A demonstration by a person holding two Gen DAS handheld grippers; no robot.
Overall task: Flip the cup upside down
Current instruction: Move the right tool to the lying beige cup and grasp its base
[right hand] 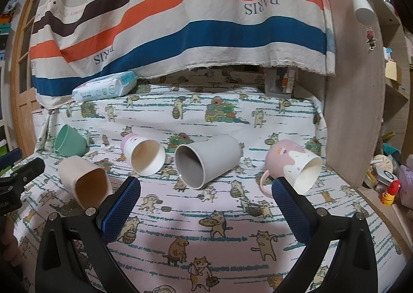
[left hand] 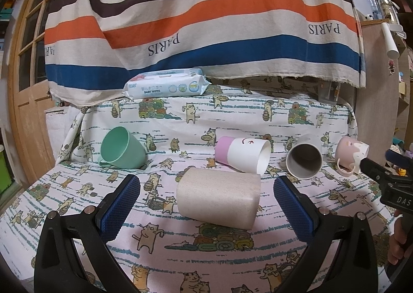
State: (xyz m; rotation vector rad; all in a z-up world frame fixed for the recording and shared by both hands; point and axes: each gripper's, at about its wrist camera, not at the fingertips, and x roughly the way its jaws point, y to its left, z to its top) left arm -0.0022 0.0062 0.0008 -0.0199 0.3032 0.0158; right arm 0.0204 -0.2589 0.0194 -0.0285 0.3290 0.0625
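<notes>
Several cups lie on their sides on a cat-print cloth. A beige speckled cup (left hand: 219, 200) lies between the blue fingers of my open left gripper (left hand: 206, 184), untouched; it shows at the left of the right wrist view (right hand: 85, 182). Behind it lie a green mug (left hand: 121, 148), a pink-and-white cup (left hand: 244, 155), a grey cup (left hand: 304, 159) and a pink mug (left hand: 351, 156). My right gripper (right hand: 206, 187) is open and empty, just short of the grey cup (right hand: 206, 161), with the pink mug (right hand: 294, 166) by its right finger.
A pack of baby wipes (left hand: 165, 84) lies at the back under a striped hanging cloth (left hand: 206, 17). A wooden panel (right hand: 353, 102) stands along the right side. A wooden door (left hand: 23, 86) is at the left. The other gripper shows at the frame edge (left hand: 387, 179).
</notes>
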